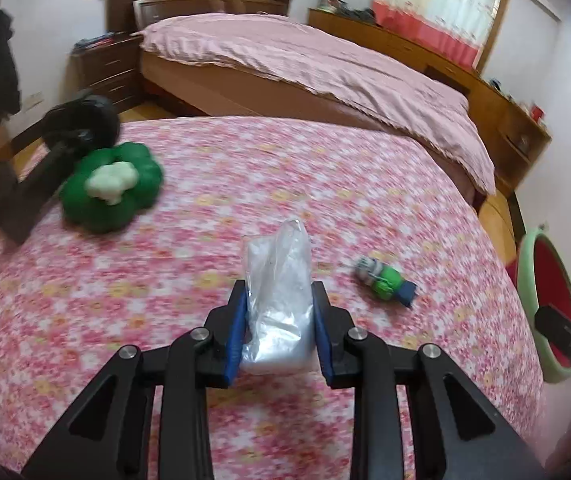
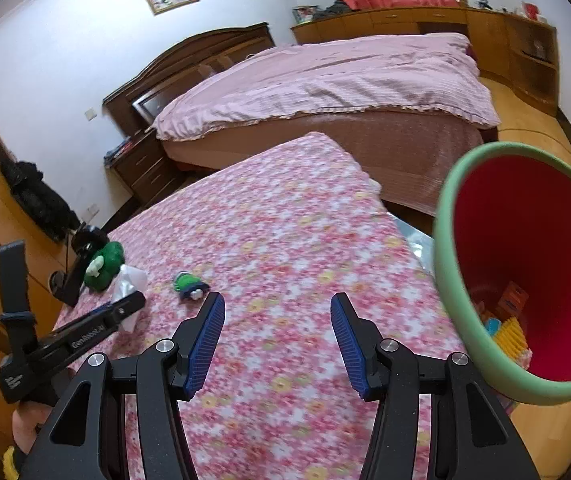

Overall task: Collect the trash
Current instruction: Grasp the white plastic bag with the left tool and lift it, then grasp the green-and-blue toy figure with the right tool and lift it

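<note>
We hold the crumpled clear plastic bag (image 1: 279, 300) clamped in the left gripper (image 1: 279, 320).
It stands upright between the blue pads over the pink floral tabletop (image 1: 245, 184); our right gripper (image 2: 277, 340), jaws apart and empty, is nearer the red bin with the green rim (image 2: 445, 240), which lies off that tabletop's right edge.

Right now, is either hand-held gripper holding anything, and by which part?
Left hand-held gripper pinches the crumpled clear plastic bag by its lower sides; right hand-held gripper holds nothing.
</note>
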`<act>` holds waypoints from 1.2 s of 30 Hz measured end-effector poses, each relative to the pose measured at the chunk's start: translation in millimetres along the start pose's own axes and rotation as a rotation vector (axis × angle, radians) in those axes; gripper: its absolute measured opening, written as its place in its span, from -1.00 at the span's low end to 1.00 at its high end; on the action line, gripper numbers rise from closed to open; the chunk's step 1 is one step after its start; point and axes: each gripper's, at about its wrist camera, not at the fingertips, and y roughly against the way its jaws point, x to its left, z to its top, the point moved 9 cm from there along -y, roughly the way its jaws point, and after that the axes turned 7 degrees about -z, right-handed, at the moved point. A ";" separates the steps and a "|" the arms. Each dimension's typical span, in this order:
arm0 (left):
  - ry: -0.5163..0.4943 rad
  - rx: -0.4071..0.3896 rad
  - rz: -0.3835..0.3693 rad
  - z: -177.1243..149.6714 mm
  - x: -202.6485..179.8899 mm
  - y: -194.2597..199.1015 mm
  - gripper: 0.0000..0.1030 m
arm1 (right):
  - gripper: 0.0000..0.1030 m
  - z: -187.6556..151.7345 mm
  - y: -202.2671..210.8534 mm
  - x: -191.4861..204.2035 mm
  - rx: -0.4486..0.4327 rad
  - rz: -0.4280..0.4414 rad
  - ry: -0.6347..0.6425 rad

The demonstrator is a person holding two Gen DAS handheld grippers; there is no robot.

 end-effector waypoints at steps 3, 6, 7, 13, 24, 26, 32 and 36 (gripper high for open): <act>0.027 -0.021 0.029 2.9 14.4 6.2 -0.41 | 0.10 0.8 -7.3 15.8 0.009 0.015 0.023; 0.054 -0.051 0.072 6.8 29.1 11.3 -0.41 | 0.10 1.1 -16.4 31.0 0.021 0.024 0.052; 0.066 -0.061 0.079 7.3 33.8 12.6 -0.41 | 0.10 0.9 -20.5 37.2 0.026 0.026 0.066; 0.081 -0.070 0.098 4.6 48.5 10.4 -0.41 | 0.10 -0.4 -43.5 66.6 0.045 0.025 0.143; 0.051 -0.081 0.092 5.1 39.4 5.5 -0.41 | 0.09 -3.2 -81.0 93.8 0.053 0.011 0.242; 0.050 -0.077 0.082 4.9 37.5 5.1 -0.41 | 0.09 -3.8 -86.9 94.4 0.060 0.008 0.243; 0.047 -0.081 0.083 5.4 35.3 6.5 -0.41 | 0.00 -8.0 -95.4 95.2 0.086 0.012 0.258; 0.042 -0.081 0.096 5.3 35.1 7.5 -0.41 | -0.25 -9.9 -96.8 95.1 0.097 0.025 0.249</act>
